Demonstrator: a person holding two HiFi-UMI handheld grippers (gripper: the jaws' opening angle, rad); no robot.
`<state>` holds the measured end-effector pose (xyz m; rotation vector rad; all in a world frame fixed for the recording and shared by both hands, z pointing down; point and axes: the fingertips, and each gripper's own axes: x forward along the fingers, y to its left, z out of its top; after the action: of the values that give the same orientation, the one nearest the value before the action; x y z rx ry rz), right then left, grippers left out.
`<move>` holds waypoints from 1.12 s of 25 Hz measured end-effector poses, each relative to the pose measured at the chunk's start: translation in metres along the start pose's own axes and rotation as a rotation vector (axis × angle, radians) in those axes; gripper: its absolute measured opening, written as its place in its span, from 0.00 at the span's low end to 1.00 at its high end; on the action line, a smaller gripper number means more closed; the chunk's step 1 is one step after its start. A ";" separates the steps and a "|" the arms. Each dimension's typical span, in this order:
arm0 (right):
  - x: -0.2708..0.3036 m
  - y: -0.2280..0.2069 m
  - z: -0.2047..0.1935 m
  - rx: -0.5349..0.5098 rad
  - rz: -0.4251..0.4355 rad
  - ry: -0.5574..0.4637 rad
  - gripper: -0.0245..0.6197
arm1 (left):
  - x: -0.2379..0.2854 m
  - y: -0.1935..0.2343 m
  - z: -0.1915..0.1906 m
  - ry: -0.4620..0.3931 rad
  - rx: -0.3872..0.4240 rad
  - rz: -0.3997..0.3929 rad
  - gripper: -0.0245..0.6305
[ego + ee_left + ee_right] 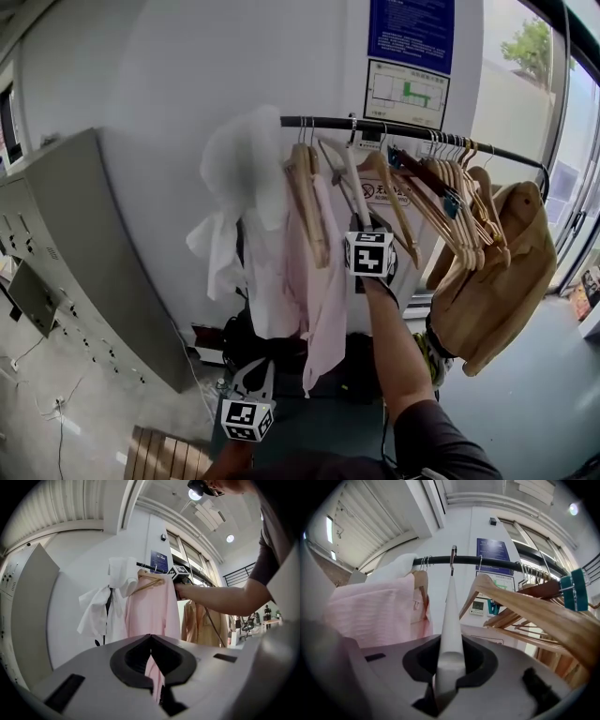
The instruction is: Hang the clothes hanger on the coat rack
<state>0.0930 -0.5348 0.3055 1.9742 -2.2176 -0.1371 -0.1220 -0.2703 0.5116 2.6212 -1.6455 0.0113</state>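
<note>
So here's my view: white wall with a blue poster, a grey cabinet off to the left, a window on the right and a grey floor below. The black rail runs across the top and it's crowded (wooden hangers bunched toward the window end, a tan jacket past them, a white garment at the other end). My right gripper is clenched on one arm of the pale hanger, up just under the rail, between the pink shirt and the wooden bunch. That arm runs from the jaws steeply up and away to the metal hook, which stands upright right at the rail; I can't tell if it's fully over. Down low, my left gripper has its jaws pinched together with a strip of the shirt's cloth between them.
</note>
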 end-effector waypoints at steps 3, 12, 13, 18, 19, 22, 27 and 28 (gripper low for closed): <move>0.006 0.001 -0.007 0.006 0.012 0.046 0.15 | -0.003 0.004 -0.002 0.005 0.000 0.010 0.05; 0.004 0.003 -0.010 -0.026 0.008 0.026 0.15 | 0.000 0.006 -0.005 0.012 0.002 0.019 0.05; -0.001 0.004 -0.006 -0.040 0.001 0.002 0.15 | 0.001 0.005 -0.005 0.011 0.003 0.017 0.05; -0.048 0.005 0.015 -0.022 0.009 -0.201 0.27 | 0.003 -0.001 -0.002 0.008 0.003 0.012 0.05; -0.064 0.005 0.017 -0.016 0.015 -0.234 0.28 | 0.004 -0.003 -0.001 0.007 0.003 0.009 0.05; -0.112 0.012 0.012 -0.024 0.035 -0.311 0.29 | 0.006 -0.009 0.000 0.008 0.006 -0.002 0.05; -0.187 0.032 -0.028 -0.023 0.079 -0.319 0.29 | 0.009 -0.023 0.005 0.000 0.005 -0.026 0.05; -0.198 0.035 -0.040 -0.015 0.086 -0.304 0.29 | 0.010 -0.027 0.006 -0.003 0.006 -0.034 0.05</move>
<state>0.0876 -0.3328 0.3388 1.9572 -2.4700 -0.4698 -0.0939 -0.2676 0.5047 2.6549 -1.6042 0.0108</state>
